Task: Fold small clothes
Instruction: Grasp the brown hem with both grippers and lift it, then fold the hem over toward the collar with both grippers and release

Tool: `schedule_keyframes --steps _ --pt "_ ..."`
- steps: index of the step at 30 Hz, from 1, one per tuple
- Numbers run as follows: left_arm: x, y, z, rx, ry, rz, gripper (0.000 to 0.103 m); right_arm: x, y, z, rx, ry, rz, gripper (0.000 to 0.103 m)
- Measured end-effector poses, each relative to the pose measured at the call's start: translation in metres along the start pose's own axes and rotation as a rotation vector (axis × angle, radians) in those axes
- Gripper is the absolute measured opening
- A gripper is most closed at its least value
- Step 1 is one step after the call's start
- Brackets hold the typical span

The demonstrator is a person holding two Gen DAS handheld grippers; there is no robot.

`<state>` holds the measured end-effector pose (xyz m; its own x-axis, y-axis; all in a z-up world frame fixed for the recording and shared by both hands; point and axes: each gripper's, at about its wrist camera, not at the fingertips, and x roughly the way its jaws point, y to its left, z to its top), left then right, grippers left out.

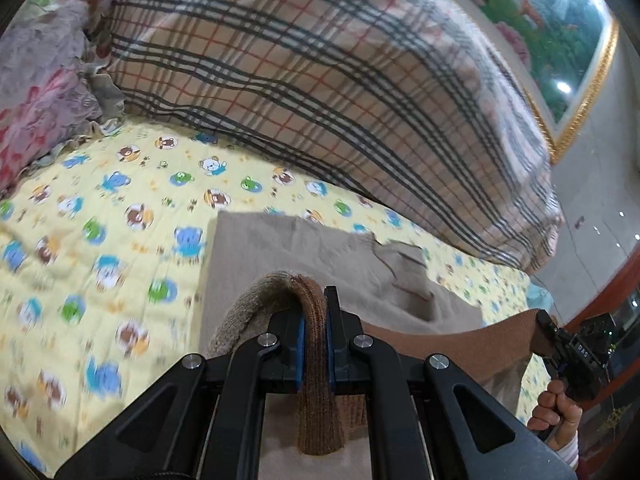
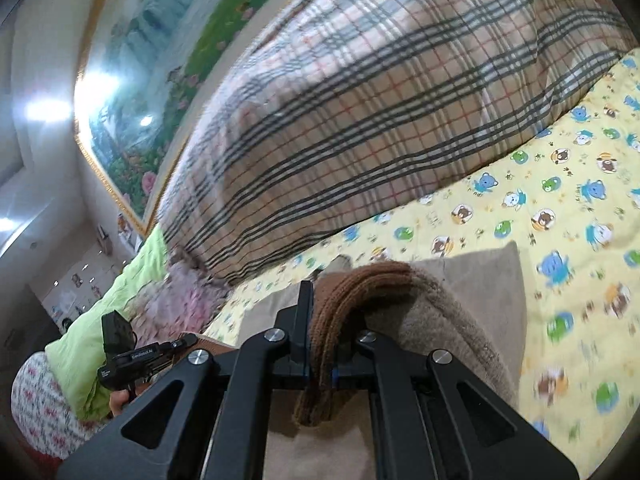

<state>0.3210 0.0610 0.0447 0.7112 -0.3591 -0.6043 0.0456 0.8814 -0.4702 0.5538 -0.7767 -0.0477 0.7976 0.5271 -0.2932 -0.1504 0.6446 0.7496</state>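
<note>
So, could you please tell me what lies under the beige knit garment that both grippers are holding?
Around the beige knit garment the yellow bear-print sheet shows, so the garment lies on it. Whatever is directly beneath the cloth is covered.

- Right gripper (image 2: 320,336) clamped on a brown knitted hem (image 2: 352,292).
- Beige garment (image 2: 480,280) draped over a yellow bear-print sheet (image 2: 560,208).
- Plaid quilt (image 2: 360,120) bunched behind.
- Left gripper (image 2: 132,360) at lower left, gripped by a hand (image 2: 120,400).

ribbed brown knit hem (image 1: 316,320); matt black plastic gripper (image 1: 316,312); printed cotton sheet (image 1: 100,208).
</note>
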Motion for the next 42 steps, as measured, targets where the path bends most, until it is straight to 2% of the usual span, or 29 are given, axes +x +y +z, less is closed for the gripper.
schedule_keyframes --steps 5,7,10,13,15,16,18,19,21,22,23,25,27,28,30,33,36,38,40,42 --pt "0.047 0.017 0.019 -0.052 0.013 0.032 0.006 0.037 -0.03 0.01 0.025 0.03 -0.052 0.007" --pt "0.062 0.018 0.024 -0.06 0.015 0.052 0.006 0.05 -0.047 0.011 0.062 0.037 -0.102 0.007" --pt "0.087 0.018 0.026 -0.047 0.029 0.098 0.006 0.068 -0.071 0.007 0.106 0.067 -0.191 0.009" --pt "0.106 0.017 0.025 -0.018 0.049 0.151 0.009 0.08 -0.085 -0.001 0.152 0.102 -0.217 0.011" --pt "0.107 0.019 0.025 -0.014 0.054 0.156 0.011 0.081 -0.092 -0.003 0.17 0.1 -0.229 0.017" --pt "0.107 0.022 0.026 -0.023 0.059 0.149 0.012 0.079 -0.094 -0.003 0.18 0.091 -0.224 0.024" --pt "0.103 0.027 0.027 -0.045 0.07 0.125 0.014 0.075 -0.096 0.002 0.191 0.074 -0.214 0.041" --pt "0.099 0.029 0.028 -0.051 0.071 0.111 0.015 0.072 -0.096 0.005 0.189 0.061 -0.213 0.054" --pt "0.088 0.03 0.028 -0.05 0.071 0.101 0.017 0.064 -0.09 0.009 0.172 0.029 -0.221 0.058" --pt "0.079 0.029 0.027 -0.05 0.066 0.107 0.025 0.057 -0.086 0.011 0.16 0.014 -0.228 0.058" --pt "0.07 0.027 0.026 -0.042 0.045 0.131 0.048 0.053 -0.082 0.012 0.147 0.008 -0.225 0.058" --pt "0.039 0.022 0.018 -0.019 -0.04 0.203 0.074 0.043 -0.067 0.013 0.099 0.005 -0.212 0.058" --pt "0.011 0.016 0.004 -0.016 -0.09 0.161 0.075 0.036 -0.049 0.007 0.016 0.009 -0.207 0.058" --pt "0.002 0.007 -0.006 0.001 -0.082 0.124 0.075 0.033 -0.038 0.001 -0.029 0.02 -0.203 0.058" --pt "0.002 -0.017 -0.024 0.073 -0.028 0.066 0.075 0.037 -0.019 -0.011 -0.099 0.065 -0.162 0.058" --pt "0.026 -0.063 -0.056 0.244 0.108 -0.008 0.075 0.053 0.007 -0.032 -0.186 0.169 -0.087 0.058" --pt "0.047 -0.092 -0.075 0.381 0.166 -0.026 0.075 0.074 0.02 -0.049 -0.222 0.272 -0.009 0.058" --pt "0.064 -0.094 -0.081 0.404 0.196 -0.009 0.075 0.089 0.021 -0.058 -0.25 0.348 0.017 0.058" --pt "0.085 -0.083 -0.082 0.366 0.242 0.011 0.074 0.107 0.014 -0.065 -0.242 0.424 0.059 0.058" --pt "0.098 -0.073 -0.077 0.362 0.228 0.047 0.073 0.125 0.006 -0.068 -0.249 0.481 0.072 0.058"
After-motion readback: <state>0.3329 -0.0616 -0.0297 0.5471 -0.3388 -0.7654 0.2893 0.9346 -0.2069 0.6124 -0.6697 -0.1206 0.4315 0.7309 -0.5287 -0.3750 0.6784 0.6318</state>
